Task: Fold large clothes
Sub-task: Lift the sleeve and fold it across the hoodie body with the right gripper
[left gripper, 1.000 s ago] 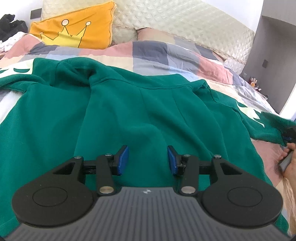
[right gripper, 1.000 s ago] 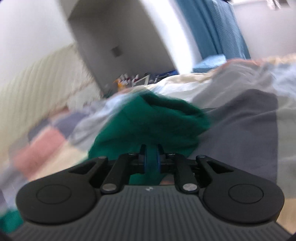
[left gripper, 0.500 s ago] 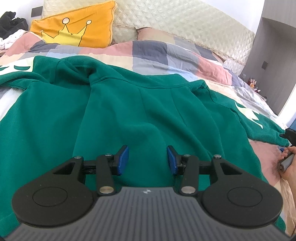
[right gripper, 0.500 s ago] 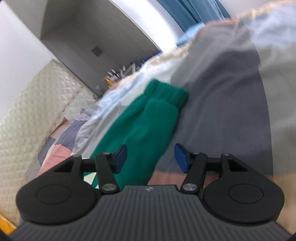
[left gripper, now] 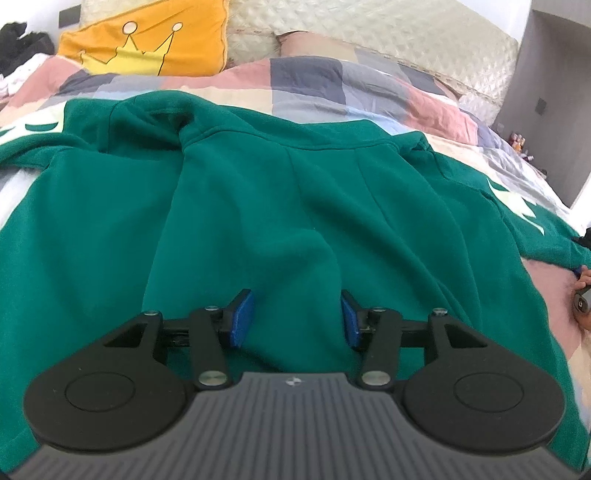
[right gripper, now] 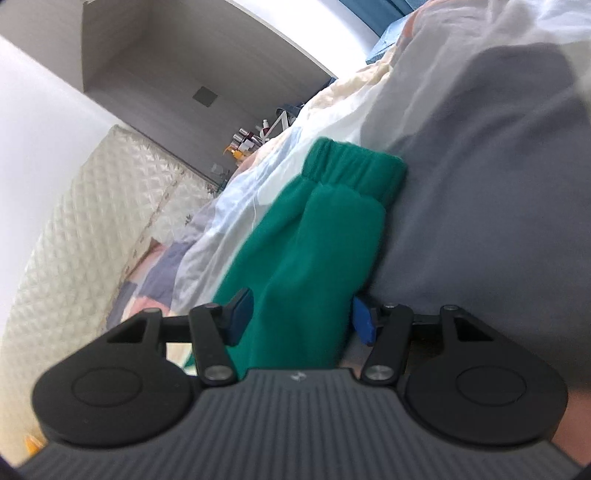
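Observation:
A large green sweatshirt (left gripper: 258, 206) lies spread flat on the bed, collar toward the headboard, both sleeves stretched outward. My left gripper (left gripper: 297, 317) is open and empty, low over the sweatshirt's lower middle. In the right wrist view the right sleeve (right gripper: 314, 236) with its ribbed cuff (right gripper: 351, 166) lies flat on the grey part of the quilt. My right gripper (right gripper: 301, 314) is open, its jaws on either side of the sleeve, not closed on it. The hand holding the right gripper (left gripper: 583, 291) shows at the right edge of the left wrist view.
A patchwork quilt (left gripper: 332, 81) covers the bed. An orange crown pillow (left gripper: 147, 48) and a quilted cream headboard (left gripper: 369, 26) are at the far end. Dark clothes (left gripper: 18, 37) lie far left. Small bottles (right gripper: 247, 142) stand on a bedside surface by a grey wall.
My right gripper has opened and let go of the sleeve, which now lies flat on the quilt. My left gripper has stayed nearly still and open.

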{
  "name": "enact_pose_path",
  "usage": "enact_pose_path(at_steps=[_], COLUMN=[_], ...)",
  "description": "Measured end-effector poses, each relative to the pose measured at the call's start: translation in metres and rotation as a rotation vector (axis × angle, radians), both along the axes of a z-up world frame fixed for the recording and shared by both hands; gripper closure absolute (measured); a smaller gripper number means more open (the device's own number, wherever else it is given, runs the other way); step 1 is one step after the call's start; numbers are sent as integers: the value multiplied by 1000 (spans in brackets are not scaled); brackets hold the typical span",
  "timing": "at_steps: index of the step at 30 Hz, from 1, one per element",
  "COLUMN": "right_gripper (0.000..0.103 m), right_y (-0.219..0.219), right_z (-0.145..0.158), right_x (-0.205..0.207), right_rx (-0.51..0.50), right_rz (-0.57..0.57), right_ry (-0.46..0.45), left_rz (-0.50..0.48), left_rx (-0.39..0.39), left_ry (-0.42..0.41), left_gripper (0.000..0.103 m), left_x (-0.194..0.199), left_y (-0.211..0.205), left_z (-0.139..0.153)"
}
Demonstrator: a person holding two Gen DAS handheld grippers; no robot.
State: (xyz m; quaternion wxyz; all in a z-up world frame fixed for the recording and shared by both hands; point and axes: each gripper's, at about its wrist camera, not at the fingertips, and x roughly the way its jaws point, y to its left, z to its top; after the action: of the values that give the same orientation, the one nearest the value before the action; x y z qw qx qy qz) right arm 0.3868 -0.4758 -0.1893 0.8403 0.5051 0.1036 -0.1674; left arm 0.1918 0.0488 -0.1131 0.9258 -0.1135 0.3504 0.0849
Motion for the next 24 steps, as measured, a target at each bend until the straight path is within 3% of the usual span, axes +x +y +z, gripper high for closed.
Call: enact_pose_path(at_steps=[5,6,8,11,13,17,24], right_gripper=[49,53,89,93,94,94,94], right_y=[-22,-26,-31,-38,-28,-20,36], right_z=[1,3,6,18,47,102,236], right_x=[26,31,35,30,23,16,-3], right_rx=[-22,-55,-78,-89,-244,-299,-520], right_rz=[-19,-4,-7,-15,-19,31,113], right_ry=[-14,2,52,74,68,-2,-134], left_rz=[-3,-2,3,-2,-10,-31,-54], left_rx=[-3,-3,1,4,6,-8,-80], left_ry=[-6,-10,-9,-6,2,31,67], left_gripper=[47,47,47,47,47,47,47], left_x=[2,2,4,5,7,11,9], left_y=[1,1,1,0,1,7,21], left_z=[-1,-1,-2,-1,-1,3,9])
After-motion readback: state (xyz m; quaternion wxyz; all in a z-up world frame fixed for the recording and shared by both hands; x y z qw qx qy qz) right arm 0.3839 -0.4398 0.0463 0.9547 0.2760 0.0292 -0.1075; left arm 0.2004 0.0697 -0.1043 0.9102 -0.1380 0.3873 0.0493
